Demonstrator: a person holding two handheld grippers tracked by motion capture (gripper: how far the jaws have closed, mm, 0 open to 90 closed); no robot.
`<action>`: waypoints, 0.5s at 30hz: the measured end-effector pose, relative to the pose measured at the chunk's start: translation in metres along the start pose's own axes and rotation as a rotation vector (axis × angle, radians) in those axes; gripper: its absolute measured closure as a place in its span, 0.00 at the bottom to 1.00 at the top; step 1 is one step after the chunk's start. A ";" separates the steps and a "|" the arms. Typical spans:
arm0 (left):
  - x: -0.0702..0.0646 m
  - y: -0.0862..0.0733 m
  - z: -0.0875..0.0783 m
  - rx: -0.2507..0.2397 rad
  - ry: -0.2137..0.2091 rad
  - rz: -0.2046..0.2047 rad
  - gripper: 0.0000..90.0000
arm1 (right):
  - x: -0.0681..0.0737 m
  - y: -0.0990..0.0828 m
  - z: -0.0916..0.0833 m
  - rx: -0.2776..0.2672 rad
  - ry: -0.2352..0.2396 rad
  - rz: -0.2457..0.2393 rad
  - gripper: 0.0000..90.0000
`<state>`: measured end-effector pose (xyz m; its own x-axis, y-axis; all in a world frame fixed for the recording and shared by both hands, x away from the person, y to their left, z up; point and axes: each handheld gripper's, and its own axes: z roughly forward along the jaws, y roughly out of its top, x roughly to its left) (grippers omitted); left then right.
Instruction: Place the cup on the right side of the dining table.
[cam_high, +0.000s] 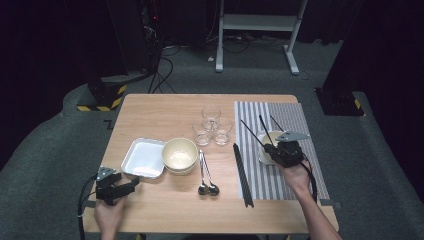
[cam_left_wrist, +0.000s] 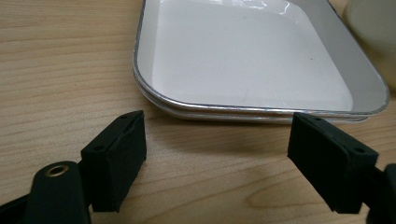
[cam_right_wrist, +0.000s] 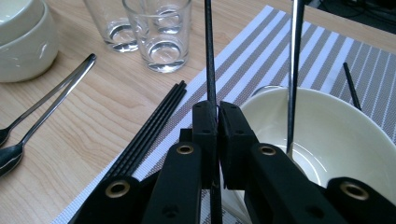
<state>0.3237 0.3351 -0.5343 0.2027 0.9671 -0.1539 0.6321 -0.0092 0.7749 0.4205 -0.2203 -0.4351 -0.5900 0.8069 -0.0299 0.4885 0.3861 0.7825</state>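
The right gripper (cam_right_wrist: 217, 116), jaws pinched tight on one black chopstick (cam_right_wrist: 208, 51), hovers at the near rim of a cream bowl (cam_right_wrist: 345, 135) on the striped placemat (cam_high: 292, 117). A second stick (cam_right_wrist: 295, 70) leans inside the bowl, and a third (cam_right_wrist: 351, 86) lies beyond it. The thin stick could swivel or slide in so narrow a pinch, or knock the leaning one and tip it out. Just left of the mat lie more chopsticks (cam_high: 243, 175), then two spoons (cam_high: 206, 176), three glasses (cam_high: 212, 125) and stacked bowls (cam_high: 179, 155). The left gripper (cam_left_wrist: 215, 154) rests wide open and empty on the table (cam_high: 165, 210), before a white tray (cam_left_wrist: 261, 56).
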 end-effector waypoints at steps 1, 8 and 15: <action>0.000 0.000 0.000 0.000 0.000 0.002 0.22 | -0.001 0.000 -0.001 -0.001 -0.005 0.005 0.95; 0.000 0.000 0.000 -0.001 -0.009 0.002 0.21 | -0.010 -0.001 -0.007 -0.007 -0.035 0.022 0.95; -0.001 0.000 0.000 0.002 -0.005 0.010 0.21 | -0.020 -0.002 -0.011 -0.017 -0.053 0.045 0.95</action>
<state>0.3236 0.3345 -0.5344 0.2129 0.9656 -0.1496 0.6313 -0.0191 0.7753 0.4245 -0.2421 -0.4295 -0.5330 0.8457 -0.0268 0.5025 0.3419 0.7941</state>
